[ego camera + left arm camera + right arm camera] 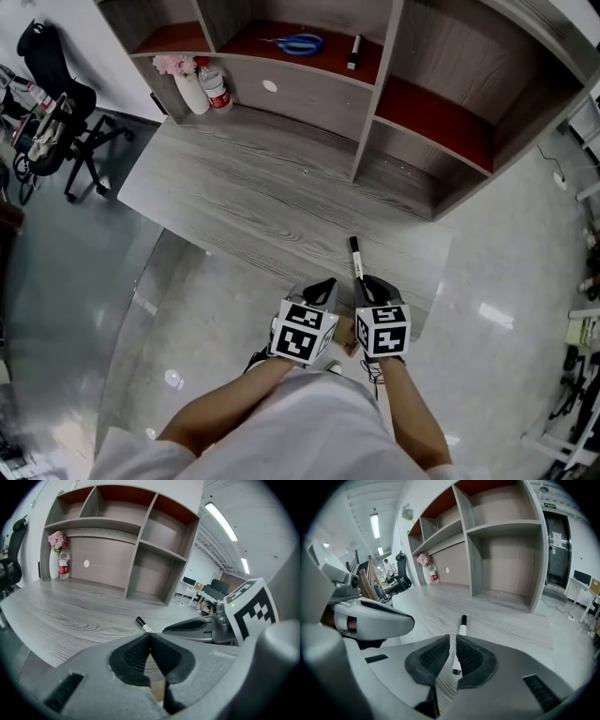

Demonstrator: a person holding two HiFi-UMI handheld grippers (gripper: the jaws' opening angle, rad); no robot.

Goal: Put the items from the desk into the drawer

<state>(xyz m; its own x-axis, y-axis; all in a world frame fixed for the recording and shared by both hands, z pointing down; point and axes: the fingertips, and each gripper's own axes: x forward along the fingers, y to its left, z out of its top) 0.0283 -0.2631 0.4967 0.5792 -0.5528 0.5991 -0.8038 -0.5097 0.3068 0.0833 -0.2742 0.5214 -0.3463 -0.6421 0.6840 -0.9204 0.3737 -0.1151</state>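
Observation:
A black-and-white marker lies flat on the grey wooden desk, near its front edge. Both grippers hover side by side at that edge. My right gripper sits just behind the marker's near end. Its jaws stand nearly together, and the marker shows on the desk through the thin slit between them. My left gripper is shut with nothing in it, the marker ahead and a little to its right. Blue-handled scissors and a second marker rest on a shelf. No drawer is in view.
A shelf unit with several open compartments stands at the desk's back. A white vase with pink flowers and a bottle stand at the back left. An office chair is on the floor to the left.

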